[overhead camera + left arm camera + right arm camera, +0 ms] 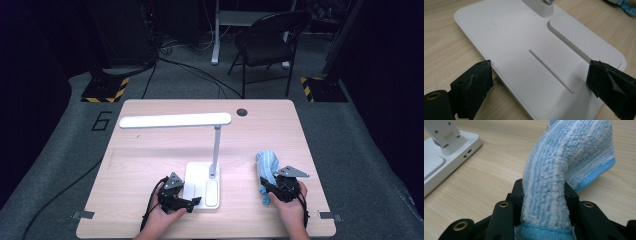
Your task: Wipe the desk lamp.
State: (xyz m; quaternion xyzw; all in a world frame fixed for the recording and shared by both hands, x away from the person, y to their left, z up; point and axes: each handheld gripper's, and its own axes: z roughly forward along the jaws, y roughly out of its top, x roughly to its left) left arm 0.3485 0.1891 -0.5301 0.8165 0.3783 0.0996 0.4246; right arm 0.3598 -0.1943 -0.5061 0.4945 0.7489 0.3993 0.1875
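One lamp [202, 150], one cloth [266, 167], two grippers: left gripper [192, 202], right gripper [267, 190].

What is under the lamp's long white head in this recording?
Under the lamp head lies bare wooden table; the white lamp base sits below its right end. Table beneath the base is covered and cannot be seen.

High view overlooks the table [150, 150]; both gripper views closely share the lamp base [524, 57]
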